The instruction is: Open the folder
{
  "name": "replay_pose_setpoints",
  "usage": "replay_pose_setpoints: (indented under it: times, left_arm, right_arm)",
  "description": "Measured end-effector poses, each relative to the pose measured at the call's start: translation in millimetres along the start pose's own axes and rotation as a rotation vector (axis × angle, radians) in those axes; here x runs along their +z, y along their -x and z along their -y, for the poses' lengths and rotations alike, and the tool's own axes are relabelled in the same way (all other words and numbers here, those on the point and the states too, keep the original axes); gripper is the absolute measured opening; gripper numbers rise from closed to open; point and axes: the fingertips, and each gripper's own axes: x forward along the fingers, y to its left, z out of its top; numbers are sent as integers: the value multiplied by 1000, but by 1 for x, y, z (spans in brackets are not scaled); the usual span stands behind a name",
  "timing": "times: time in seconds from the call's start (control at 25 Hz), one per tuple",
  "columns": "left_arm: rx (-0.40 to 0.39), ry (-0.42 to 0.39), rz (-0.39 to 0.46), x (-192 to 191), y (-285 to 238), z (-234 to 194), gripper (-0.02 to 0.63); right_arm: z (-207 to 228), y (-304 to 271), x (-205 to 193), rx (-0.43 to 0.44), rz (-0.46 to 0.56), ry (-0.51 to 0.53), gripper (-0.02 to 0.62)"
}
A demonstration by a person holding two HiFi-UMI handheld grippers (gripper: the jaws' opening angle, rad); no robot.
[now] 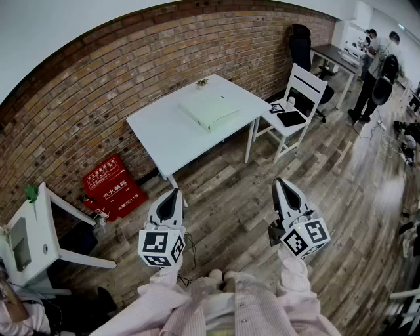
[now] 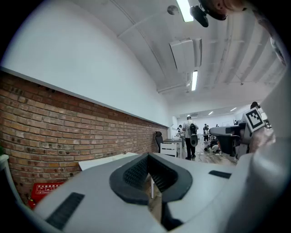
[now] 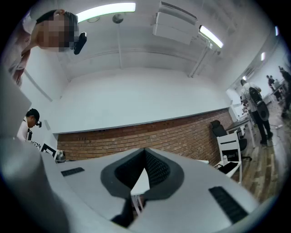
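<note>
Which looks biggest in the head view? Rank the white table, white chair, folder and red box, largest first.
1. white table
2. white chair
3. folder and red box: these look about alike. The red box sits nearer the camera, so I leave them unranked.

The room is bright. Long ceiling lights glow white. The brick wall looks bent, and both gripper views go dark at the corners.

Floor ahead of me open up to worktop | near worktop half bare before folder | white chair crowds right end | brick wall behind.
</note>
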Motion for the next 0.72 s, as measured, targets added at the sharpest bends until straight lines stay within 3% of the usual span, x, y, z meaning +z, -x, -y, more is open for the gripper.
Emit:
replay_pose_setpoints:
  times: [0.28, 0.56, 0.72]
  left_arm:
    - [13, -8, -2, -3, 1, 10, -3]
    - [-26, -5, -8, -15, -7, 33, -3]
    - [-5, 19, -3, -20, -12, 38, -3]
  right_arm:
    - [11, 7, -5, -8, -5, -6, 3]
    - [18, 10, -12, 68, 4, -9, 3]
    - [24, 7, -18, 75, -15, -13, 6]
